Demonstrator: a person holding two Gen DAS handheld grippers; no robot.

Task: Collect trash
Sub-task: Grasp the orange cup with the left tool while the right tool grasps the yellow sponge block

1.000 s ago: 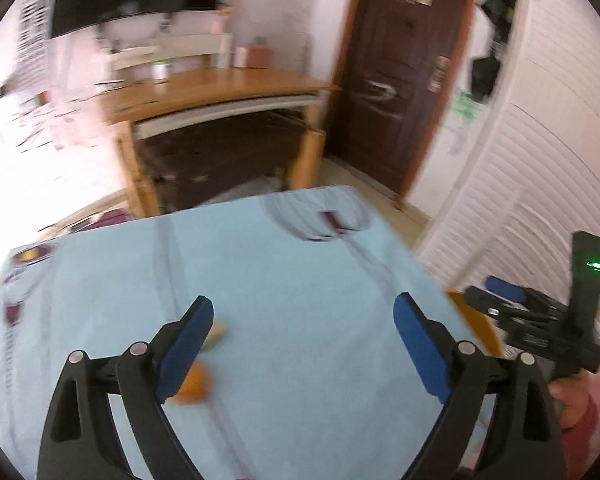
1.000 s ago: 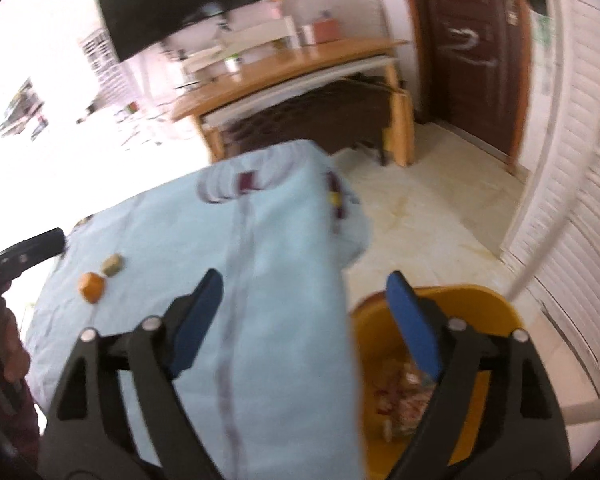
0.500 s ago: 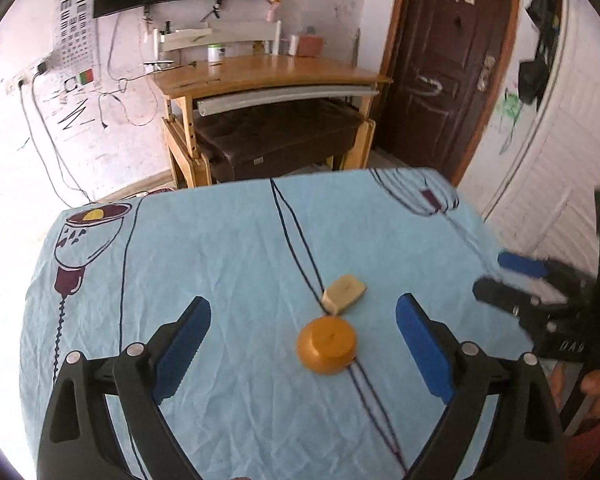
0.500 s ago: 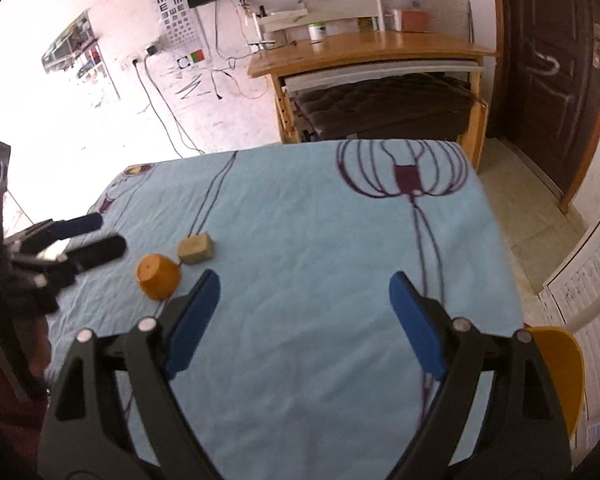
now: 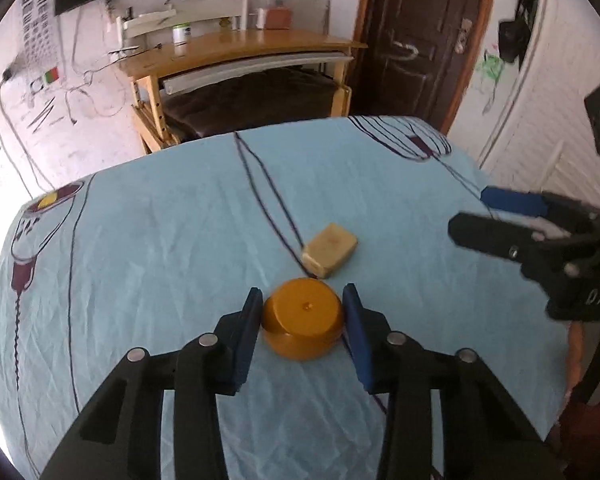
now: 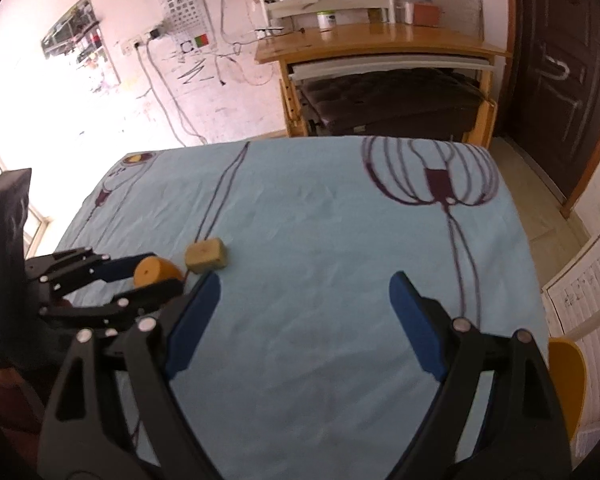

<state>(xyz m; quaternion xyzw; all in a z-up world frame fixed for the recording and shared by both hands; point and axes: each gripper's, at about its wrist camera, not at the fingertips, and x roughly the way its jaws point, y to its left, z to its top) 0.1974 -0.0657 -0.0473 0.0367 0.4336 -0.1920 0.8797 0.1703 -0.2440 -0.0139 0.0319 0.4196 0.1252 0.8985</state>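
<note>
An orange round cap lies on the light-blue tablecloth. My left gripper is shut on it, a blue pad against each side. A tan block lies just beyond the cap. In the right wrist view the cap sits between the left gripper's fingers at the left, with the tan block beside it. My right gripper is open and empty above the cloth; in the left wrist view it hovers at the right.
A yellow bin stands on the floor off the table's right edge. A wooden desk with a dark seat stands behind the table. A dark door and white slatted panels are at the right.
My left gripper has moved forward and closed on the orange cap. My right gripper has stayed open and drifted slightly toward the table.
</note>
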